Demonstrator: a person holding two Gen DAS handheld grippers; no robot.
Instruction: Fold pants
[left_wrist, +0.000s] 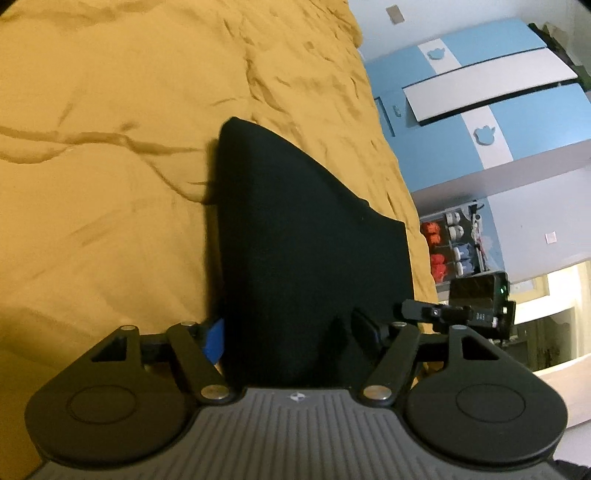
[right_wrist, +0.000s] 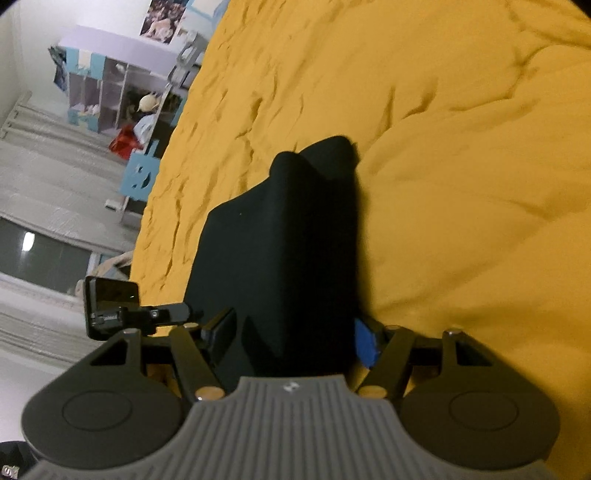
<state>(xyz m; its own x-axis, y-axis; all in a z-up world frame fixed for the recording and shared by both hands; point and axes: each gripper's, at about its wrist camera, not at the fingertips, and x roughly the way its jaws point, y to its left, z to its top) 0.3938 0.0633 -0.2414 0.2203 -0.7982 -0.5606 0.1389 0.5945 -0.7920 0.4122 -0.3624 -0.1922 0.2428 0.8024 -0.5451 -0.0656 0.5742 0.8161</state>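
Left tongs (left_wrist: 291, 332), jaws wide apart, pads off the cloth: blue-tipped finger (left_wrist: 215, 341) at one side of the black pants (left_wrist: 295, 236), dark finger at the other, fabric lying between them but not clamped. Right tongs (right_wrist: 295, 339), likewise spread wide: blue-tipped finger (right_wrist: 365, 343) and dark finger flanking the pants (right_wrist: 280, 251), no grip visible. Pants folded into a compact dark stack on the mustard-yellow bed cover (left_wrist: 110, 147), extending forward from both pairs of tongs toward a narrower far end. Right tongs' body visible at the right edge of the left view, just beside the pants.
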